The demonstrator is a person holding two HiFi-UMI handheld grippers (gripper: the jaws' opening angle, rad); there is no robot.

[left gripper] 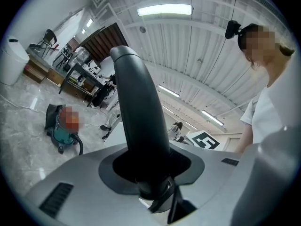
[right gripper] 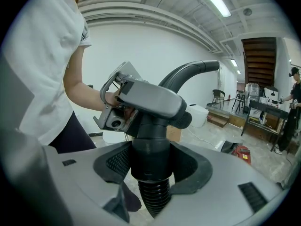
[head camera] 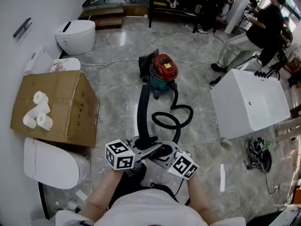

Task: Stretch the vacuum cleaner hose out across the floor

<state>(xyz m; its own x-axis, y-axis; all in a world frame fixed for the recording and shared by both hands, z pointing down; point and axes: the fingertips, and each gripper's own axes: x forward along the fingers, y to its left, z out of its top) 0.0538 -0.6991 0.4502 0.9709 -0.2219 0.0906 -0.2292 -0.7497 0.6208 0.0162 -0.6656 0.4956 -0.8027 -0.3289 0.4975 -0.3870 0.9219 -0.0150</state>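
The person is gripping the hose end with both tools. The left gripper (left gripper: 143, 173) is clamping its jaws on the smooth black curved tube (left gripper: 136, 102), and the right gripper (right gripper: 150, 171) is clamping the black cuff (right gripper: 150, 149) where the ribbing begins. The black ribbed hose (head camera: 181, 114) itself is lying in a loose loop on the grey marble floor (head camera: 117, 93), between the person and the red-and-teal canister vacuum cleaner (head camera: 162, 72).

With that loop not yet pulled out, I'd worry about a hard tug dragging or tipping the canister instead of straightening the hose, or the loop tightening into a kink. The smooth tube could also be sliding through the left jaws under load. Backing up, the person is risking a bump against the white toilet (head camera: 47, 164) or the brown cardboard box (head camera: 56, 105) close by.
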